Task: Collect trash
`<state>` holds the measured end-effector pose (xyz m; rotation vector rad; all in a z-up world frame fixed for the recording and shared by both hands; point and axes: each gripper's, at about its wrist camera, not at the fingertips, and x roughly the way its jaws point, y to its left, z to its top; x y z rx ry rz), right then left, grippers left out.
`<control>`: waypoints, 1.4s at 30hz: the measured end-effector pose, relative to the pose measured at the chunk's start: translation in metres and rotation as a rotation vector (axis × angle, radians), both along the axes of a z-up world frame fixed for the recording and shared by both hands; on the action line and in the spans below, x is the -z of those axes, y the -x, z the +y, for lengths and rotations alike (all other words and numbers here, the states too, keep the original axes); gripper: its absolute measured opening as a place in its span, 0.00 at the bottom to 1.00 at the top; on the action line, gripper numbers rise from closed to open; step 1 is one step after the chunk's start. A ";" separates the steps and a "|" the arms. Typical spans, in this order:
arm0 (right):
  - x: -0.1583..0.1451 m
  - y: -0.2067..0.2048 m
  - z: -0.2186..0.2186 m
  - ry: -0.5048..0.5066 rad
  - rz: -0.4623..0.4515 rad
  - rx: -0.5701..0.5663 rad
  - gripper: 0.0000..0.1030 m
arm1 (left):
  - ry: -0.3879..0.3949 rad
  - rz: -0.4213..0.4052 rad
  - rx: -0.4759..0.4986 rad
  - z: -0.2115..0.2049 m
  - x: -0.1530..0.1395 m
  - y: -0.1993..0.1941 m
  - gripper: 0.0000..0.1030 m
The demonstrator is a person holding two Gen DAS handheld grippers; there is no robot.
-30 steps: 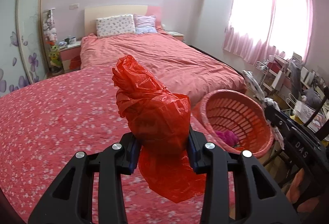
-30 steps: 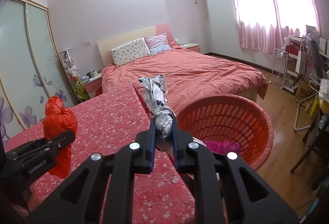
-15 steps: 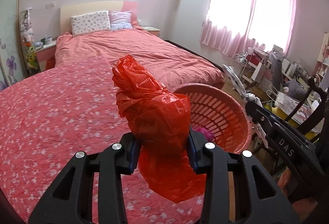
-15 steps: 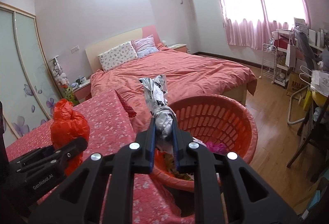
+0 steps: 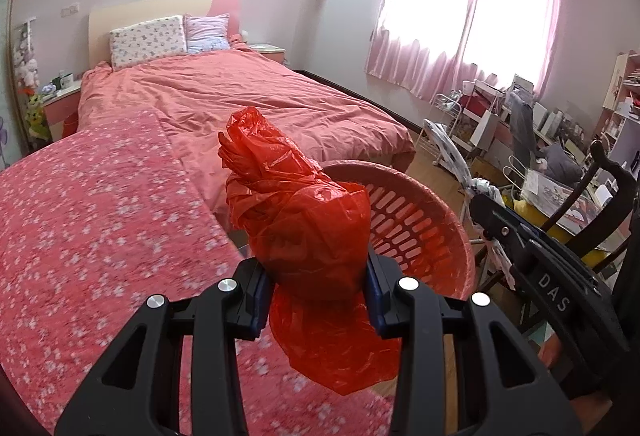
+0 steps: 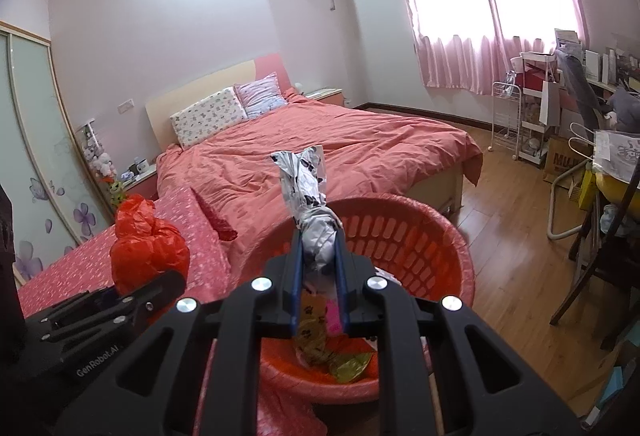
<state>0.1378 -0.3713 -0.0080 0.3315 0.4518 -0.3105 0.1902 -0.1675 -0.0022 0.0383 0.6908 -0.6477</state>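
Beside the bed: a surface under a red flowered cloth [image 5: 92, 228], with a red slotted basket [image 6: 420, 236] at its edge.
Left tongs [image 5: 316, 292]: clamped on a crumpled red plastic bag [image 5: 300, 220], which bulges above the pads and hangs loose below them.
Red bag position: held in the air over the edge of the flowered cloth, just beside the basket rim [image 5: 404, 180]; in the right wrist view it [image 6: 146, 248] shows to the left of the basket.
Right tongs [image 6: 318, 276]: clamped on a twisted silver-and-white wrapper [image 6: 310, 204] that stands upright between the pads.
Wrapper position: held above the basket's open mouth.
Basket contents: yellowish and pink scraps [image 6: 320, 332] lie on its bottom.
Background: bed with a salmon cover [image 6: 340, 152], pink curtains [image 5: 460, 16], wooden floor [image 6: 520, 276].
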 end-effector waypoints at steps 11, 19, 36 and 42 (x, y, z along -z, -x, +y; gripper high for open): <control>0.008 -0.008 -0.027 -0.039 -0.016 0.028 0.17 | -0.005 0.014 0.056 -0.024 0.007 -0.012 0.38; 0.013 -0.017 -0.052 -0.122 -0.040 0.029 0.36 | -0.016 0.050 0.028 -0.031 0.015 -0.025 0.61; -0.008 0.044 0.009 0.086 -0.017 0.026 0.96 | -0.079 -0.090 -0.243 0.083 -0.012 0.035 0.87; -0.016 0.086 0.072 0.253 0.006 0.016 0.96 | -0.091 -0.167 -0.380 0.135 -0.027 0.086 0.96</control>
